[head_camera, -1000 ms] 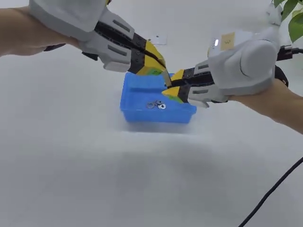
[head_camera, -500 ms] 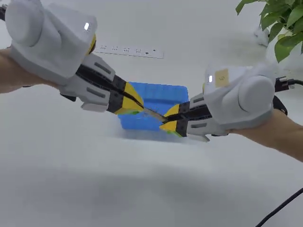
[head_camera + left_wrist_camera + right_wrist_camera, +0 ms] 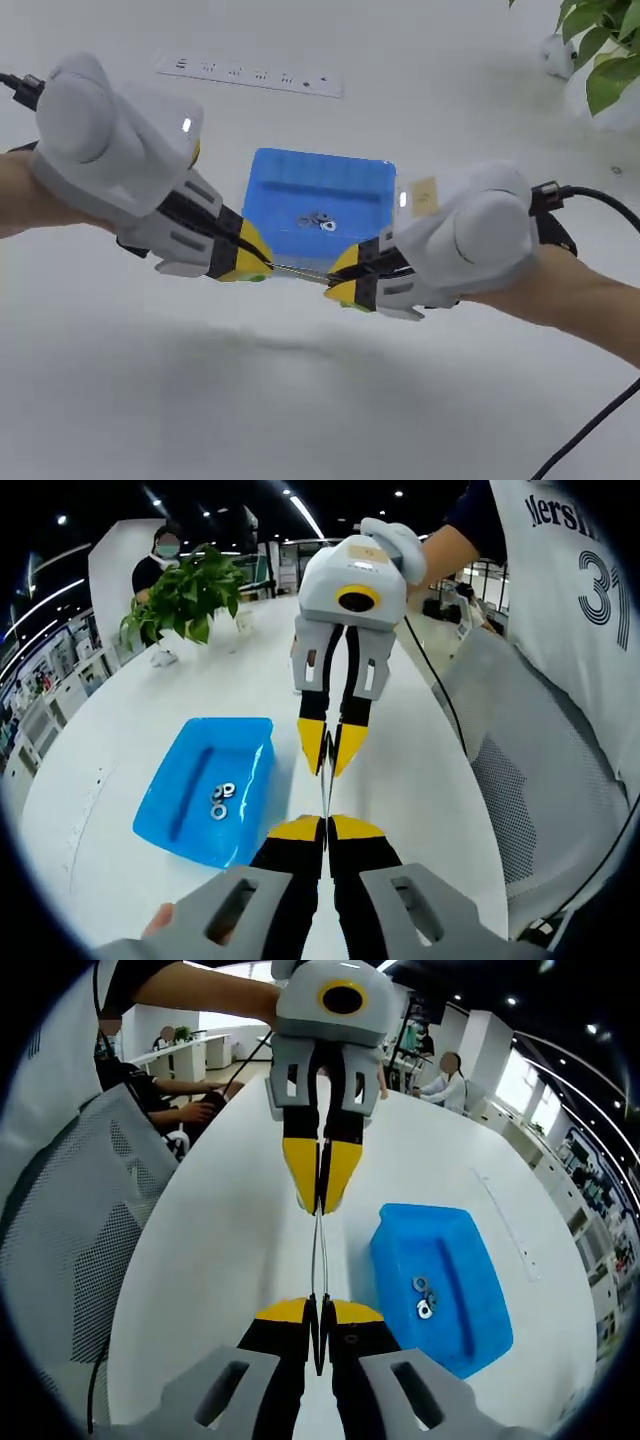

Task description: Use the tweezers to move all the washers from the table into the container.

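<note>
Clamped on tweezers (image 3: 298, 270) from opposite ends with left gripper (image 3: 264, 268) and right gripper (image 3: 333, 279); thin, springy, likely slippery, so take mid-arms.

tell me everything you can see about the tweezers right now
The thin silvery metal tweezers are two slim, bare prongs lying close together. They hang level above the white table, just in front of the near wall of the blue plastic container, apparently not touching it. The left gripper is shut on one end and the right gripper on the other, their yellow-tipped jaws facing each other.
</note>
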